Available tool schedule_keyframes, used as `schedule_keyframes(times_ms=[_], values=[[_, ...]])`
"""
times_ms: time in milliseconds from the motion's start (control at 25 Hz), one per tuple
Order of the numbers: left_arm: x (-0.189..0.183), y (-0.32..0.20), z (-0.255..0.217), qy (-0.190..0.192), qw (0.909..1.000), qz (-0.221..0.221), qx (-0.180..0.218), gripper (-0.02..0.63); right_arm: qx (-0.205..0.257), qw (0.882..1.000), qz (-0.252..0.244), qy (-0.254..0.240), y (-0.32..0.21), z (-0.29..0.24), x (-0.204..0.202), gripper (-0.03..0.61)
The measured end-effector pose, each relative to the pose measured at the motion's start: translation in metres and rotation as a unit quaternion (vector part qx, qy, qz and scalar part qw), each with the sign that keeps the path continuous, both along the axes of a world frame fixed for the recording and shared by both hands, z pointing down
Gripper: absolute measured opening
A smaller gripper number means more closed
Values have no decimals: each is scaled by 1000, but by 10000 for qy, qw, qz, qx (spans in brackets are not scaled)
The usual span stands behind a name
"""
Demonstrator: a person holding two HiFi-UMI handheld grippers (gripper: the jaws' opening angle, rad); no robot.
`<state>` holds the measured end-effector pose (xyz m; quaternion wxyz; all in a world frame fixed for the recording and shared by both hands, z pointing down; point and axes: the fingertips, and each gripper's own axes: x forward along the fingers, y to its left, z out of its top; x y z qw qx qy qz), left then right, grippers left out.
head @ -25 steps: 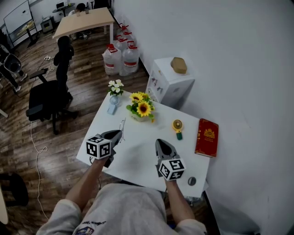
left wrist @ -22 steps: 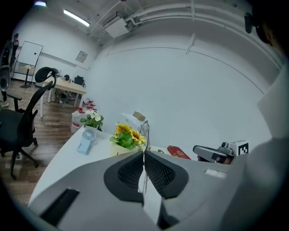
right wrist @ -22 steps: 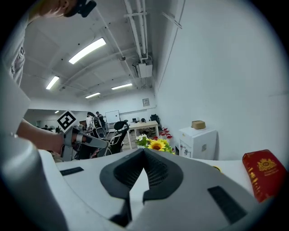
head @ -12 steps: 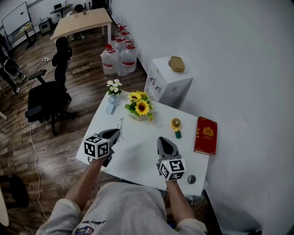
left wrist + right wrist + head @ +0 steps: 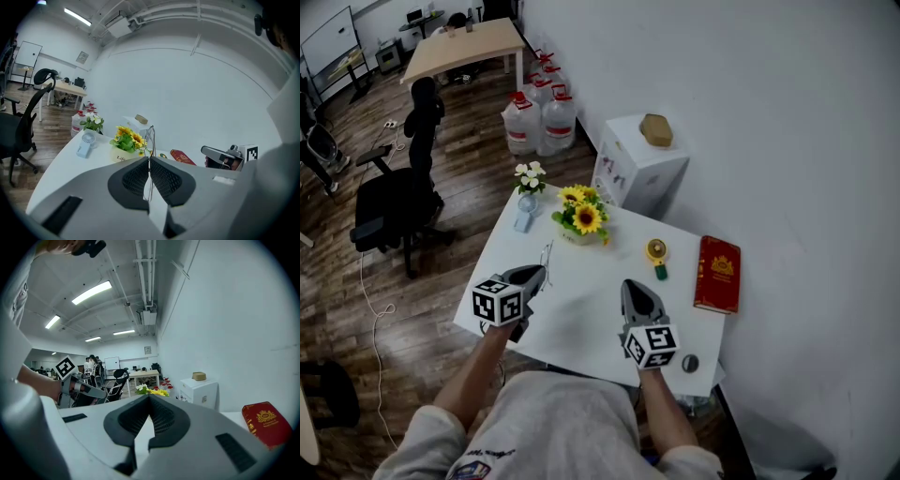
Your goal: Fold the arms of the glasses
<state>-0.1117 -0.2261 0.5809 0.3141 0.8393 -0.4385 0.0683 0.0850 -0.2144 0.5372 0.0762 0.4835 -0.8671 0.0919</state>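
The glasses (image 5: 547,255) are thin wire-framed, standing up from the tips of my left gripper (image 5: 538,276) over the left part of the white table (image 5: 581,309). In the left gripper view the left gripper (image 5: 149,159) is shut on the glasses (image 5: 150,138), whose thin frame rises from between the pads. My right gripper (image 5: 636,292) hovers over the table's middle, a hand's width right of the left one. In the right gripper view the right gripper (image 5: 150,398) is shut with nothing between its fingers.
A sunflower pot (image 5: 582,221), a small vase of white flowers (image 5: 529,178) and a pale blue hand fan (image 5: 523,222) stand at the table's far left. A yellow round gadget (image 5: 657,253) and a red book (image 5: 718,274) lie further right. A white cabinet (image 5: 642,167) stands behind the table.
The right gripper has lifted slightly and rolled a little. The left gripper stays put with the glasses in its grip.
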Motion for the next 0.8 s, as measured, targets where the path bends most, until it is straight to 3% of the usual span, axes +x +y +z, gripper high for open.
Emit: schedule_keyframes(times_ms=[800], values=[[11,6,7,25,9999,110,-79,14,-225,9997,118,-24,8,15,6,-9]])
